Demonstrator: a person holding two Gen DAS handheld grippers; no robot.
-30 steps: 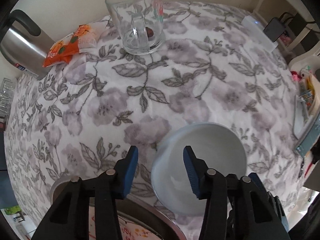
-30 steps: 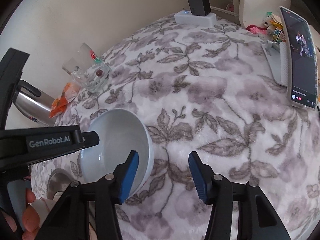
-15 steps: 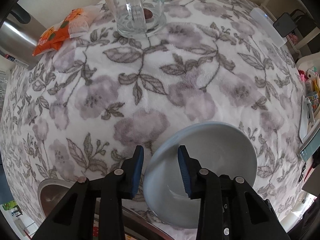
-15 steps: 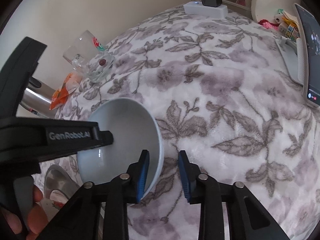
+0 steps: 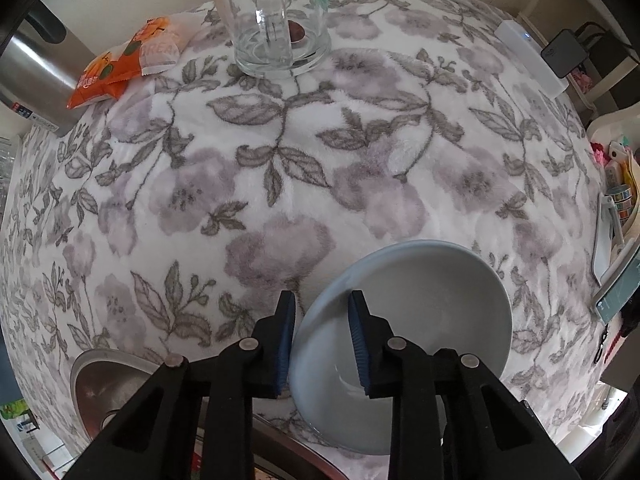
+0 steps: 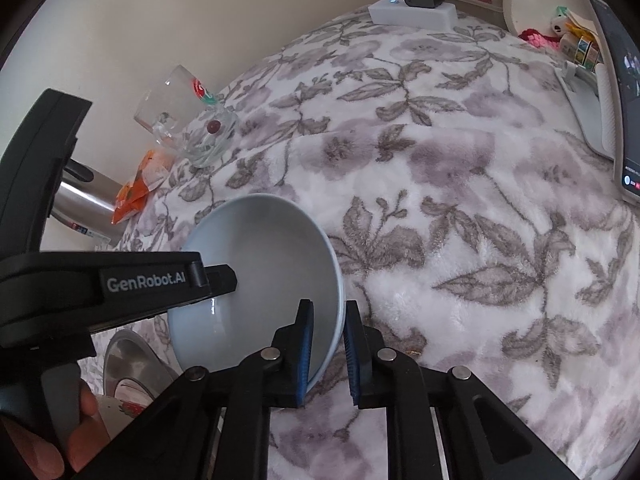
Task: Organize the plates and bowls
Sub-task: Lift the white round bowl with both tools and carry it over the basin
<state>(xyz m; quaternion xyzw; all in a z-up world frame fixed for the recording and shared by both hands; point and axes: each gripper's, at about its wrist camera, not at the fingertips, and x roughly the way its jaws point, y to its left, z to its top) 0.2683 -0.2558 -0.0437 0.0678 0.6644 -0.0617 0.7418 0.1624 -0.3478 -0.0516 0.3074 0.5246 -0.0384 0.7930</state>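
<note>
A floral fleece cloth (image 5: 304,152) covers the desk and fills both views. Low in each frame sits the pale blue bowl (image 5: 424,320), tipped up off the cloth, with a steel dish (image 5: 104,376) at lower left just beside it. The right hand-held gripper (image 6: 326,354) has its blue pads pinched on the bowl's near rim, one pad inside and one outside. The left hand-held gripper (image 5: 322,344) straddles the opposite rim and its jaws are closing, a gap showing at the inner pad. I'd say the lift should wait until both sides bite evenly, then rise level so the glazed wall doesn't slip. The glass mug (image 5: 276,28) and the orange snack packet (image 5: 124,64) stand well clear at the top.
</note>
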